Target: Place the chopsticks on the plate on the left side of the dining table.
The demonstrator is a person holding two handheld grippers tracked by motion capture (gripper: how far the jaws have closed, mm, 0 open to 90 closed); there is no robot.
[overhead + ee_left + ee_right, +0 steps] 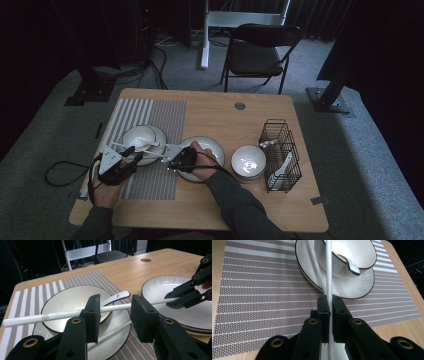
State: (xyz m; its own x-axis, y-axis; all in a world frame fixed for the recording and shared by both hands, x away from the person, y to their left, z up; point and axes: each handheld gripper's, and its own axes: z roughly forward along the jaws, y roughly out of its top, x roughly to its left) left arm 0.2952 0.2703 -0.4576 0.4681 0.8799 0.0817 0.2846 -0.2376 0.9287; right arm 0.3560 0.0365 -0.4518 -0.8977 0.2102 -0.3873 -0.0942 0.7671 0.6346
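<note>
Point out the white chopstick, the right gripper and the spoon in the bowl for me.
white chopstick (50,315), left gripper view, on its shaft left of the open jaws.
right gripper (329,305), right gripper view, midway between fingertips clamped on the chopstick.
spoon (351,265), right gripper view, on its scoop.

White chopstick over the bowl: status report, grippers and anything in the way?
Right gripper shut on white chopstick. Left gripper open, jaws straddling it, not pressing. Spoon in bowl just beneath.

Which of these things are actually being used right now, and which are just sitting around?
In use: white chopstick, right gripper clamping it, left gripper open around it, bowl with spoon, striped mat.

Lying about: wire rack, small bowl, chair.
</note>
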